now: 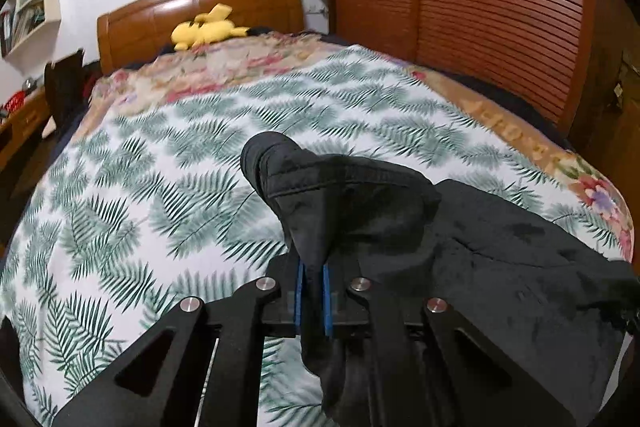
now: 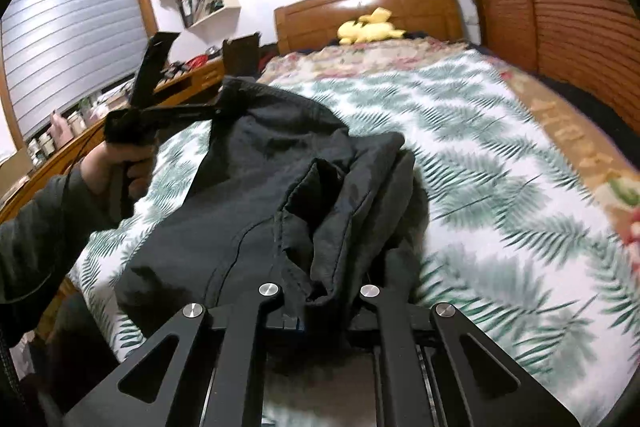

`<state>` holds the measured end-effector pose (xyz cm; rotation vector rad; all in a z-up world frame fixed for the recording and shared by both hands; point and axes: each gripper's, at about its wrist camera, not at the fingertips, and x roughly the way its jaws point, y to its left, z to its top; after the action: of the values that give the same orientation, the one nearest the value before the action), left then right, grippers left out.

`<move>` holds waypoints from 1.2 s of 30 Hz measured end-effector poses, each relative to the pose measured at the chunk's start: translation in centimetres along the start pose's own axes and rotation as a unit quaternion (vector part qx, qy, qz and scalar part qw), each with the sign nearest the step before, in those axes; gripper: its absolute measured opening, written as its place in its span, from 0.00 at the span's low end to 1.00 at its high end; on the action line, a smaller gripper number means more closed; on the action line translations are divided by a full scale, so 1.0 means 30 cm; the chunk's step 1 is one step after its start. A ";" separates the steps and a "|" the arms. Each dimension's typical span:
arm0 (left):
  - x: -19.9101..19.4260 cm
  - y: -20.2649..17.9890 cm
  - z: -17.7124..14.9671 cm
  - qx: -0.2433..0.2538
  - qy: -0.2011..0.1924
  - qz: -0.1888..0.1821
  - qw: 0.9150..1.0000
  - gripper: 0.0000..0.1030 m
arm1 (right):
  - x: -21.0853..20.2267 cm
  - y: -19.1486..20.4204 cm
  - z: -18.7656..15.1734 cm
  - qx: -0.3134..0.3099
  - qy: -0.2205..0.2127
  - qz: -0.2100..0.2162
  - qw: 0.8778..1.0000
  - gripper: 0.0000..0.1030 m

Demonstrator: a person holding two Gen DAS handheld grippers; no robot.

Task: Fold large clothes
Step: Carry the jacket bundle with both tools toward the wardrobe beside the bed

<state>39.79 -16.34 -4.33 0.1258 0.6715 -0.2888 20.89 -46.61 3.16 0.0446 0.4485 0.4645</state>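
i see my left tool (image 1: pixel 314 291) and right tool (image 2: pixel 316 307) both clenched on the black garment (image 2: pixel 240 211); bedspread lettering (image 1: pixel 516 135) unreadable.

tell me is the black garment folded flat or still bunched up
Bunched up, not folded. The black garment lies in a rumpled heap on the leaf-print bedcover, one pinched edge lifted by the left gripper, another by the right gripper.
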 end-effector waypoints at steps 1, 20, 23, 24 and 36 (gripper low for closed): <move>0.002 -0.049 0.022 0.010 -0.003 -0.002 1.000 0.07 | -0.021 -0.029 0.009 -0.003 -0.005 -0.008 1.000 0.09; 0.160 -1.047 0.425 0.115 -0.067 -0.158 0.979 0.08 | -0.654 -0.685 0.043 -0.001 -0.058 -0.285 0.957 0.10; 0.189 -1.153 0.408 0.130 -0.058 -0.166 0.976 0.10 | -0.718 -0.773 -0.004 0.044 -0.057 -0.326 0.943 0.17; 0.199 -1.177 0.394 0.137 -0.053 -0.169 0.975 0.11 | -0.727 -0.802 -0.023 0.057 -0.050 -0.338 0.938 0.20; 0.040 -1.122 0.324 0.150 -0.080 -0.199 0.965 0.79 | -0.815 -0.779 -0.062 0.093 -0.054 -0.409 0.906 0.70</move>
<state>36.25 -50.69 1.75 0.2550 0.4836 -0.7816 10.45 -78.45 8.13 0.0615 0.3627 -0.4105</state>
